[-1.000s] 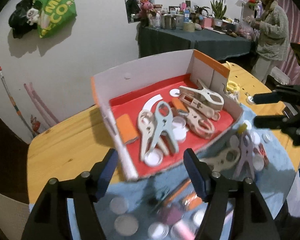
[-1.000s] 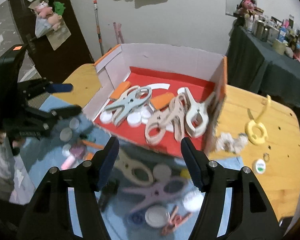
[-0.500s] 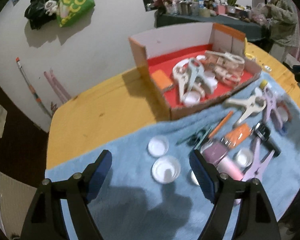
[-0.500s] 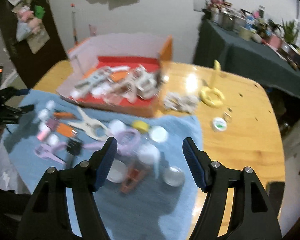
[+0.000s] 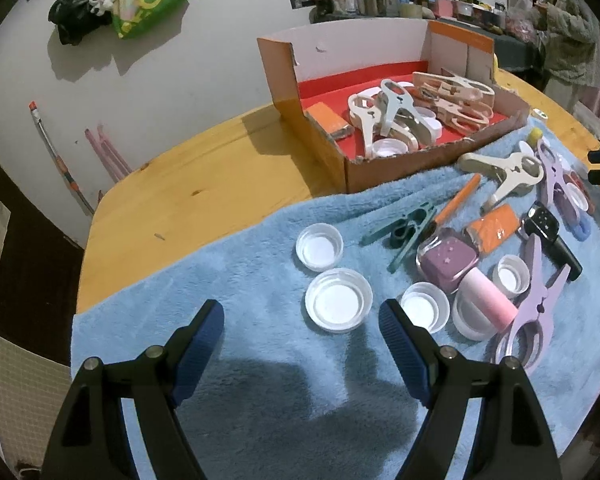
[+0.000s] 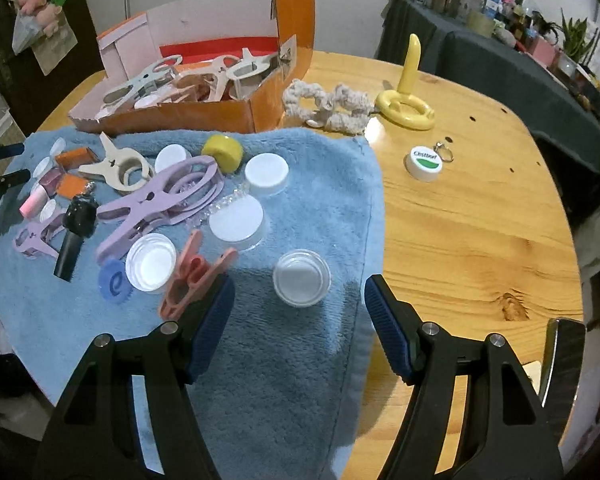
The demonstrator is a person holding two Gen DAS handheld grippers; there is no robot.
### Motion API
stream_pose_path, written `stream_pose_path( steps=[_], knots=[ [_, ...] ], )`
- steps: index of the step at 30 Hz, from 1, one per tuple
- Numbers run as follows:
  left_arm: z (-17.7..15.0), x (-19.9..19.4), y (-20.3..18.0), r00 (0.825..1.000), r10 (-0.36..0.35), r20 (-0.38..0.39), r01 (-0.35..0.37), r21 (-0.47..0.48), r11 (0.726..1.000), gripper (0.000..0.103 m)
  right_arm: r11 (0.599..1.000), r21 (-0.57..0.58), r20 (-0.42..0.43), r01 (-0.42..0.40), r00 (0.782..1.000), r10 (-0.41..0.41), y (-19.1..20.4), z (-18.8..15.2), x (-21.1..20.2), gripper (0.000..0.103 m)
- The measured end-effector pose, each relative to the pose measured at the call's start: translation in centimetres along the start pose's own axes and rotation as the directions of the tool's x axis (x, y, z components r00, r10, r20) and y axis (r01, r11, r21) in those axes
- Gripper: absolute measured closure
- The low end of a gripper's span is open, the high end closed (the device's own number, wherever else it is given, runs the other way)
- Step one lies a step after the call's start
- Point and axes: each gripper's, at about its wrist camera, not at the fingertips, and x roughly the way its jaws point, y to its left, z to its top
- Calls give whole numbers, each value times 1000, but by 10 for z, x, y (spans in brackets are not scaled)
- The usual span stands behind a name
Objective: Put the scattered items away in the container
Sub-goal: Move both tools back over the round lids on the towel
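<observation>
An open cardboard box (image 5: pixel 328 136) with a red floor holds several large clips and lids; it also shows in the right wrist view (image 6: pixel 204 114). Scattered items lie on a blue towel (image 5: pixel 260 400): white lids (image 5: pixel 338 300), a teal clip (image 5: pixel 404 230), a purple clip (image 6: pixel 160 204), a salmon clip (image 6: pixel 192 280), a clear lid (image 6: pixel 302 278). My left gripper (image 5: pixel 302 336) is open and empty, just short of the white lids. My right gripper (image 6: pixel 300 312) is open and empty, just short of the clear lid.
The towel (image 6: pixel 300 380) covers the near part of a round wooden table (image 6: pixel 480 220). A yellow ring toy (image 6: pixel 406 110), a white knitted piece (image 6: pixel 328 104) and a green-labelled cap (image 6: pixel 424 158) lie on bare wood. A person (image 5: pixel 568 36) stands at the back.
Both grippers pulled back from the box, the left also swinging left, the right swinging right. They now hang open over the towel's ends.
</observation>
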Motion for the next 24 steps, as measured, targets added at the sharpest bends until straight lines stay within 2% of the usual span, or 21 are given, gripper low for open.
stream_pose_path(
  steps=[11,24],
  knots=[
    [2,11,-5,1000,-16,-16,16,22,1000,21,999,26,-16,-39,999,39,-6,-1,9,48],
    [6,26,-11,999,-27,-29,28,57,998,21,998,30,-24,-51,998,52,-6,-2,14,48]
  ],
)
